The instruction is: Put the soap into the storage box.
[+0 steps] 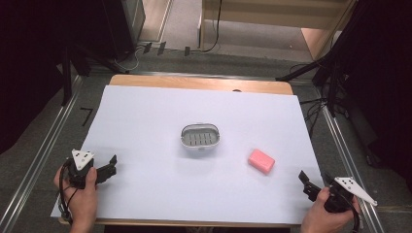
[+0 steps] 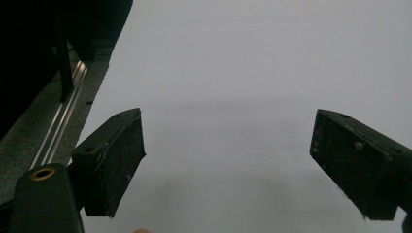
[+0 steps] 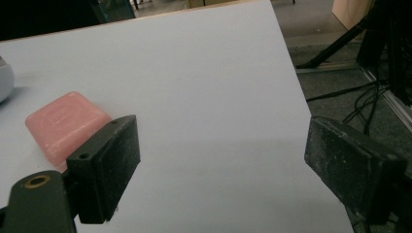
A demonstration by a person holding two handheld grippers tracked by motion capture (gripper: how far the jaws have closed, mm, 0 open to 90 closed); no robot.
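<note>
I see a pink soap bar point(image 1: 261, 161), rounded and matte, right of the grey slotted soap dish point(image 1: 200, 137) on the white sheet point(image 1: 145, 121). My left gripper point(image 1: 112, 165) and right gripper point(image 1: 305, 180) both gape, empty, at the near corners.

Right gripper point(image 3: 223, 167) held wide apart, nothing between; pink rectangular soap bar point(image 3: 65, 127) seen just behind left jaw.

The white table sheet point(image 1: 160, 111) is evenly lit from above, soft shadows are cast beneath objects, the surroundings are left dark, and both gripper views are rendered slightly soft and grainy.
</note>
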